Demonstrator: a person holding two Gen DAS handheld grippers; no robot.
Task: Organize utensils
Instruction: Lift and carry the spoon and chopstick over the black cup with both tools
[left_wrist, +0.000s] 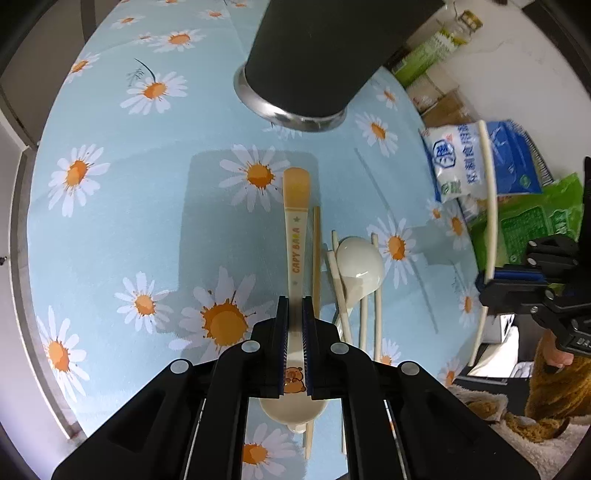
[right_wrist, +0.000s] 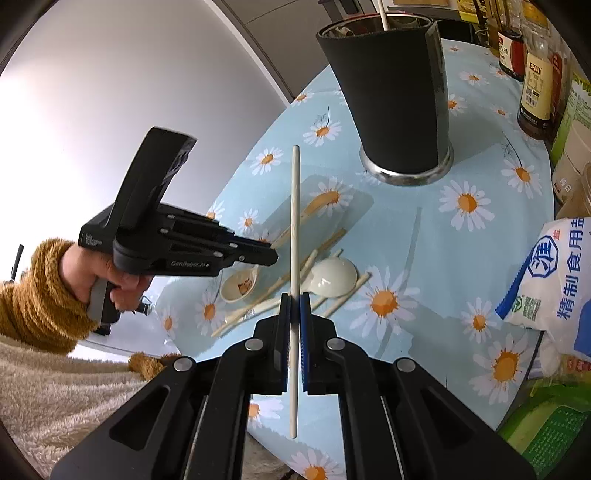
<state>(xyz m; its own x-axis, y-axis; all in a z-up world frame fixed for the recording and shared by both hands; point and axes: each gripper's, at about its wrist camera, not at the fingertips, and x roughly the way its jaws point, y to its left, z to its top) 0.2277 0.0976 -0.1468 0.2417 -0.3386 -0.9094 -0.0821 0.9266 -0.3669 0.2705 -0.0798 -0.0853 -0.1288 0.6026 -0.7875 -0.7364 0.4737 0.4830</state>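
Note:
My left gripper is shut on a cream spoon with an orange-tipped handle and "CAPY BARA" print, held low over the daisy tablecloth; the spoon's bowl also shows in the right wrist view. My right gripper is shut on a white chopstick, held above the table. In the left wrist view that gripper sits at the right with the chopstick. A white spoon and several chopsticks lie on the cloth. The black utensil cup stands behind, with a stick inside.
A salt bag and green packets lie at the right table edge. Sauce bottles stand at the back right. The round table drops off at the left, above a fluffy beige rug.

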